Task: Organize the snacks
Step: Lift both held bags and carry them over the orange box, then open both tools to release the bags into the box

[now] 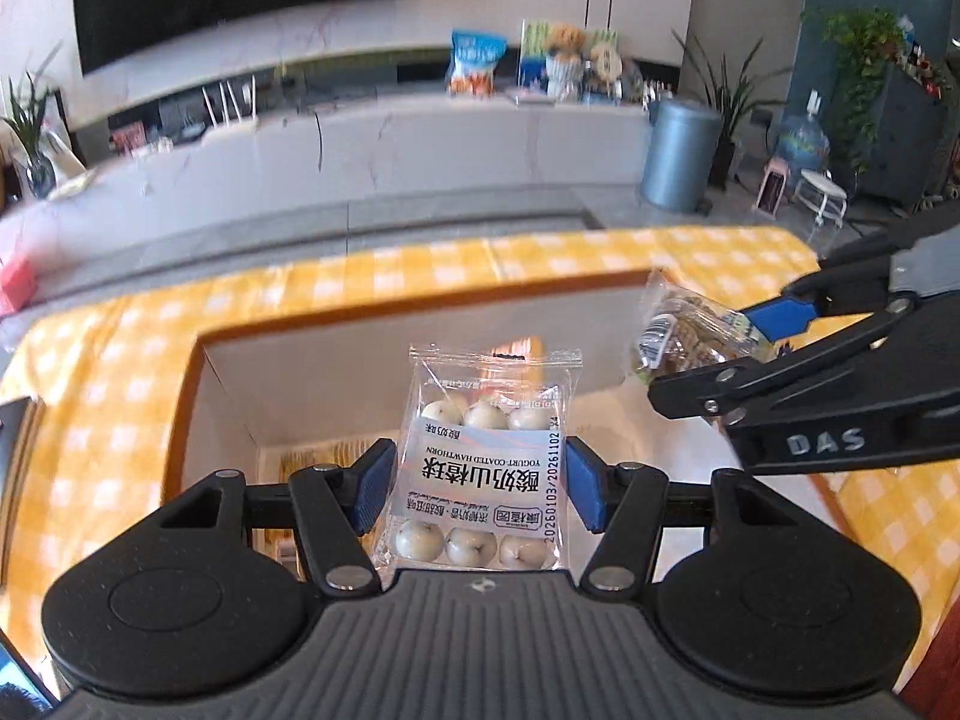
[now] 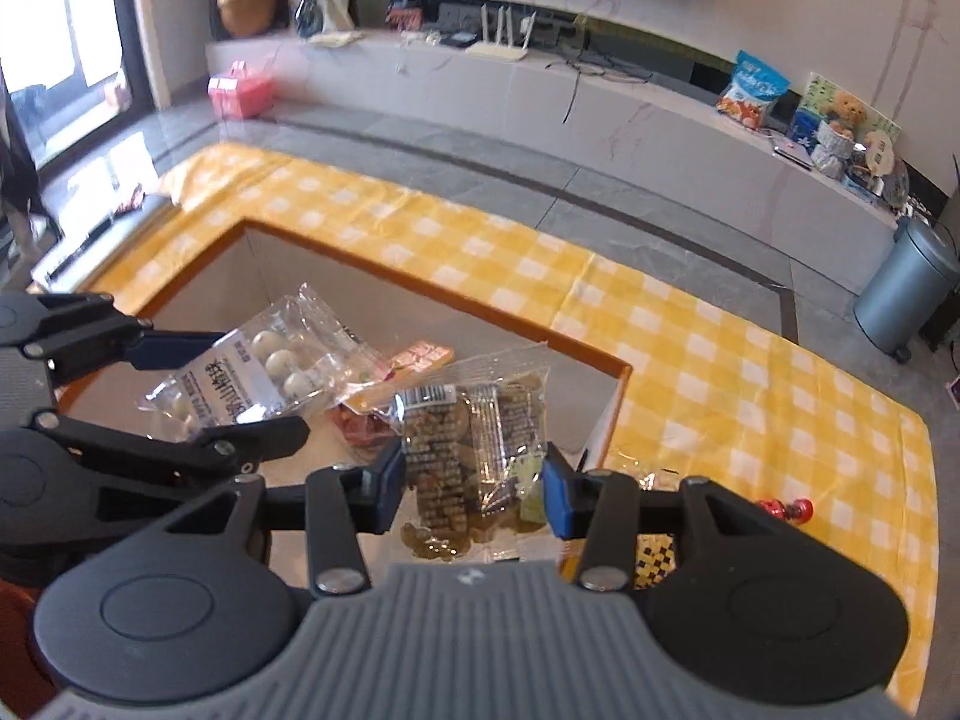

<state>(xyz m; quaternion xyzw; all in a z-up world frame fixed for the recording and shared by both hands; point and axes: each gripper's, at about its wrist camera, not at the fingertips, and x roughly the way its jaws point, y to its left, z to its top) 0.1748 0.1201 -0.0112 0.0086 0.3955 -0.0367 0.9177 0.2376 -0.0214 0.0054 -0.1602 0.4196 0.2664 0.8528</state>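
Note:
My left gripper (image 1: 480, 483) is shut on a clear packet of yogurt-coated hawthorn balls (image 1: 480, 462), held above an open cardboard box (image 1: 198, 372). The same packet shows in the right wrist view (image 2: 252, 375), held by the left gripper (image 2: 234, 384). My right gripper (image 2: 471, 489) is shut on a clear packet of greenish-brown dried fruit (image 2: 474, 450), also above the box (image 2: 618, 384). It shows in the left wrist view (image 1: 678, 339) at the right, with the right gripper (image 1: 738, 345) clamped on it. Red and pink packets (image 2: 384, 402) lie inside the box.
The box stands on a yellow-and-white checked cloth (image 2: 720, 360). A small red item (image 2: 786, 507) and a checkered packet (image 2: 654, 558) lie on the cloth right of the box. A marble TV bench (image 1: 360, 138) and a grey bin (image 1: 678, 150) stand beyond.

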